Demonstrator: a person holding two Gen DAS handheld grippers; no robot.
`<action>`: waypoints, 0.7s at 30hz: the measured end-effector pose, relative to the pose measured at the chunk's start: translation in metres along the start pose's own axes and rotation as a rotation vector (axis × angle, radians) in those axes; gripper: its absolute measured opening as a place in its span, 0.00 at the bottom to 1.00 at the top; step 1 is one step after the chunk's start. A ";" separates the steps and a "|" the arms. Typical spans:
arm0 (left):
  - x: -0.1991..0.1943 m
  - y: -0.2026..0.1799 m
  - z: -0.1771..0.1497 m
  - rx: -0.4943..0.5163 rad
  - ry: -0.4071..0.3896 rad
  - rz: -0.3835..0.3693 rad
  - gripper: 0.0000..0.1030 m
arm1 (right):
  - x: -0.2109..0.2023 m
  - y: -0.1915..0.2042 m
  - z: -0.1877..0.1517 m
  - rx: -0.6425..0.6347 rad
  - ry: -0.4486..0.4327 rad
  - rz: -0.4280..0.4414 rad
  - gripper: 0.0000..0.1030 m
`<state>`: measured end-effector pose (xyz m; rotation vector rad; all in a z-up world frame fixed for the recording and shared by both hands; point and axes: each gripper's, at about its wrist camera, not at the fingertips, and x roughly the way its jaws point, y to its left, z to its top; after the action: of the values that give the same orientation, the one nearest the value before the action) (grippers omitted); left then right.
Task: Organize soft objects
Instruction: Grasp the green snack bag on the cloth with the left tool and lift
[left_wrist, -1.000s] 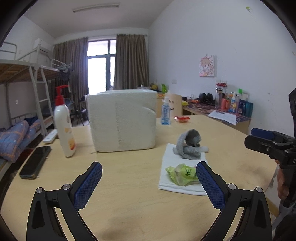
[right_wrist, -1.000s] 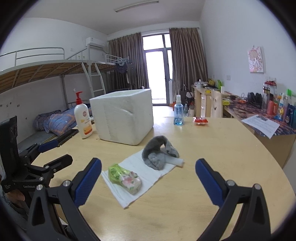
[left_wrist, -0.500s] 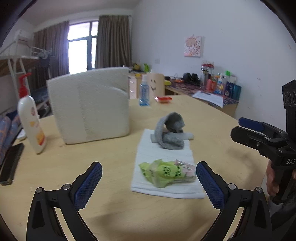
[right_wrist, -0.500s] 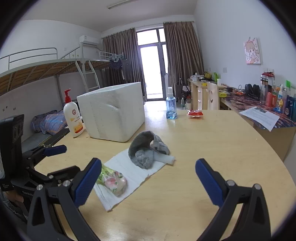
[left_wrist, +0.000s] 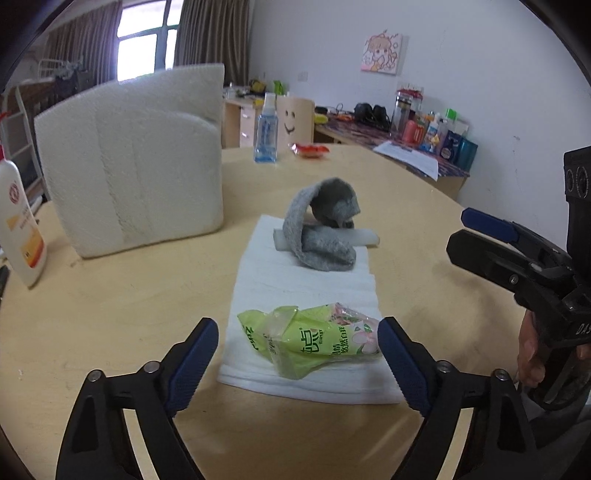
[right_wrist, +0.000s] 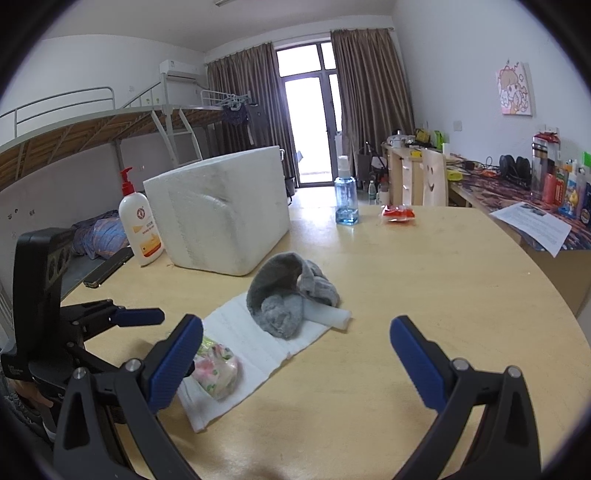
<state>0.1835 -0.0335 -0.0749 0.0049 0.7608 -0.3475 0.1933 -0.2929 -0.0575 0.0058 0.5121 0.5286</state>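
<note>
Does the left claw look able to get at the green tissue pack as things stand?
Probably yes: the left claw is open, its jaws have just been closing, and the green tissue pack lies uncovered between them on the white towel.

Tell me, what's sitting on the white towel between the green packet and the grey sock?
Nothing: the white towel lies bare between the green packet and the grey sock, as the left wrist view shows.

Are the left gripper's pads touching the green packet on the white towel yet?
Apart. In the left wrist view the left gripper has been closing, but bare towel shows between its left pad and the green packet.
</note>
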 end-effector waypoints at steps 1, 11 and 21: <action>0.002 0.000 -0.001 -0.001 0.011 -0.002 0.79 | 0.000 -0.001 0.000 0.002 0.002 0.003 0.99; 0.013 -0.006 0.000 0.010 0.061 -0.037 0.67 | 0.000 -0.009 -0.001 0.010 0.011 0.002 0.99; 0.015 -0.005 0.002 -0.001 0.072 -0.065 0.55 | 0.000 -0.012 -0.001 0.014 0.020 -0.013 0.99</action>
<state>0.1937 -0.0430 -0.0832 -0.0078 0.8331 -0.4104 0.1985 -0.3035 -0.0602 0.0105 0.5355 0.5123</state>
